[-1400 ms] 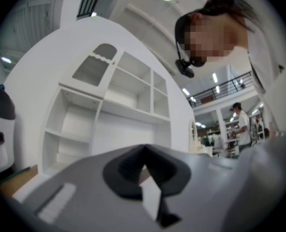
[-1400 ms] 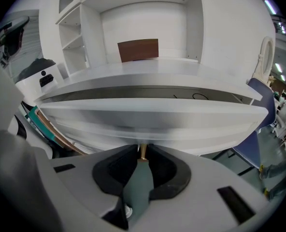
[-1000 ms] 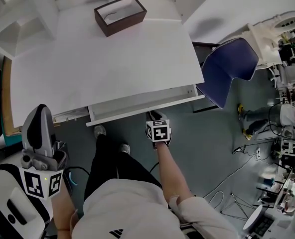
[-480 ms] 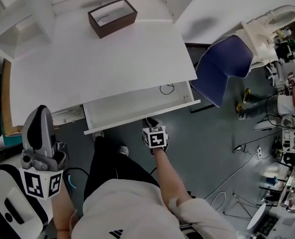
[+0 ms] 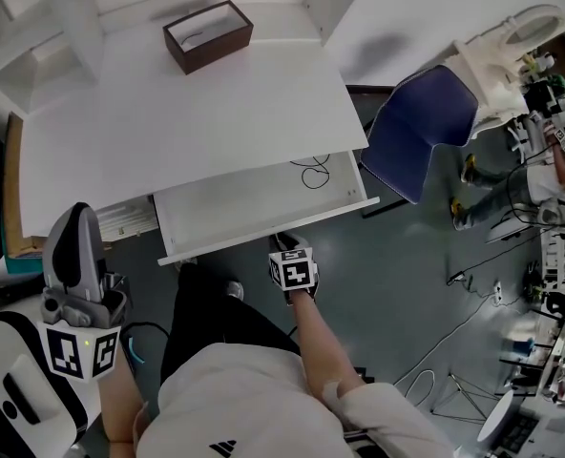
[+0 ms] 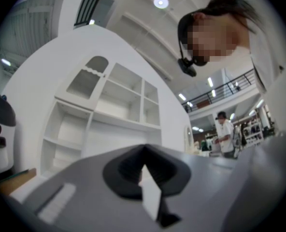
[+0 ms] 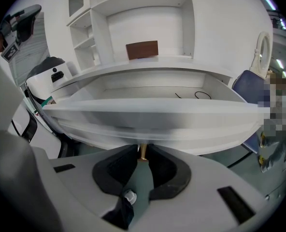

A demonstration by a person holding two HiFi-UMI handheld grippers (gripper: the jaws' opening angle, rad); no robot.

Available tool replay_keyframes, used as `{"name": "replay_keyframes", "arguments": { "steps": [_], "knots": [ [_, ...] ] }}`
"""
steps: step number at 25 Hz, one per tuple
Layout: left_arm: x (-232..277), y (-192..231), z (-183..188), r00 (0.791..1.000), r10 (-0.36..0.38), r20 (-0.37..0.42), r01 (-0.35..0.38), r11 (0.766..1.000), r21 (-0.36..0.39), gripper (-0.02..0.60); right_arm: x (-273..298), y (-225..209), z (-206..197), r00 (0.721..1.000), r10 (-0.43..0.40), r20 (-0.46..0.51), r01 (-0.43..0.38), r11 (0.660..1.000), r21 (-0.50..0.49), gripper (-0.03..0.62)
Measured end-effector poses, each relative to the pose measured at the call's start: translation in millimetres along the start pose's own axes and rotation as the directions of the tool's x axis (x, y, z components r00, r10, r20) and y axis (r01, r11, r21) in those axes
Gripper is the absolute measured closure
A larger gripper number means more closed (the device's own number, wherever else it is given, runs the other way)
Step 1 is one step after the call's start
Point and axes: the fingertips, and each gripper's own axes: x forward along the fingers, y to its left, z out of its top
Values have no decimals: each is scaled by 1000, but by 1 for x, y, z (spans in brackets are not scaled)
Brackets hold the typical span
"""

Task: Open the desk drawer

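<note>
- The desk (image 5: 187, 122) was white, and its drawer (image 5: 263, 234) stood partly pulled out from under the front edge, so I could see down into it.
- The right gripper (image 5: 284, 243) was at the middle of the drawer front. Its jaws were closed nearly together on the small brass knob (image 7: 143, 150), which sat pinched between the tips.
- From the right gripper (image 7: 143, 148) view, the drawer front (image 7: 148, 115) filled the width just above the jaws.
- Inside the drawer lay a loose black cable (image 5: 311, 172), coiled near the right-hand end; the remainder of the drawer floor was bare white.
- The left gripper (image 5: 77, 210) was held off to the side, well apart from the desk and pointing a little upward. Its jaws (image 6: 144, 148) met at the tips with nothing between them.
- A brown open box (image 5: 208, 34) sat at the far side of the desktop, well apart from the drawer.
- White shelves (image 7: 133, 8) rose behind the desk.
- A blue chair (image 5: 421, 127) stood near the right end of the drawer, not touching it.
- The person's legs in dark trousers (image 5: 206, 318) were just below the drawer front, right in its path.
- Cables (image 5: 473, 313) trailed across the grey floor to the right, and another person (image 6: 225, 132) stood far off in the room.
</note>
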Motion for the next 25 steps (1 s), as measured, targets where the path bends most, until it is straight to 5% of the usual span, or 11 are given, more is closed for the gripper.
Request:
{"name": "replay_keyframes", "arguments": {
  "steps": [25],
  "knots": [
    [-34, -32, 17, 999, 15, 31, -15, 1000, 20, 575, -27, 5, -39, 1000, 13, 12, -13, 1000, -2, 522]
  ]
}}
